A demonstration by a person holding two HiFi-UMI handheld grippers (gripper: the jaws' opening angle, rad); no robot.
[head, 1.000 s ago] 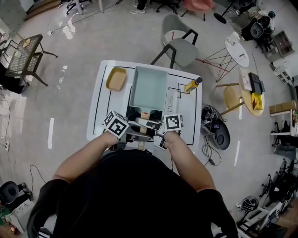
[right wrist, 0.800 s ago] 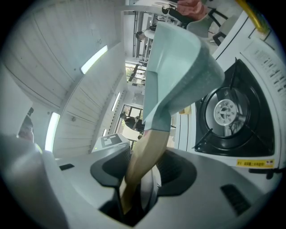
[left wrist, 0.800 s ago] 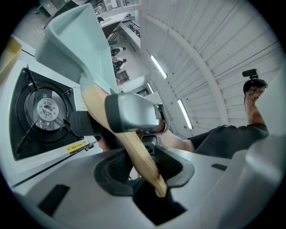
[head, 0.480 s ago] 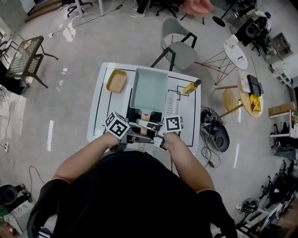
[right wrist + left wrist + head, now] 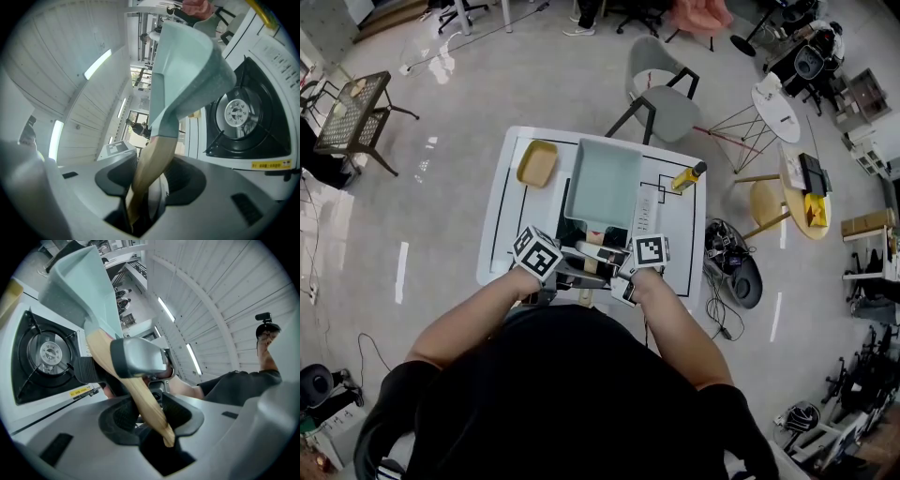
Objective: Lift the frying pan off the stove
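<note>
The left tool (image 5: 150,416) and right tool (image 5: 150,180) clench the frying pan (image 5: 603,178) handle (image 5: 140,394). Nothing has moved; the pan hangs above the burner (image 5: 236,115), apparently lifted.

Yellow tray (image 5: 536,161) is occupying the counter (image 5: 500,234) left of the frying pan (image 5: 602,186); yellow bottle (image 5: 687,174) is lying right of it. Counter left of the pan's handle is lying bare.

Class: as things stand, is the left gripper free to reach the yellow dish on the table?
Probably not: the left gripper is clamped on the frying pan's wooden handle; the yellow dish lies unobstructed beyond.
</note>
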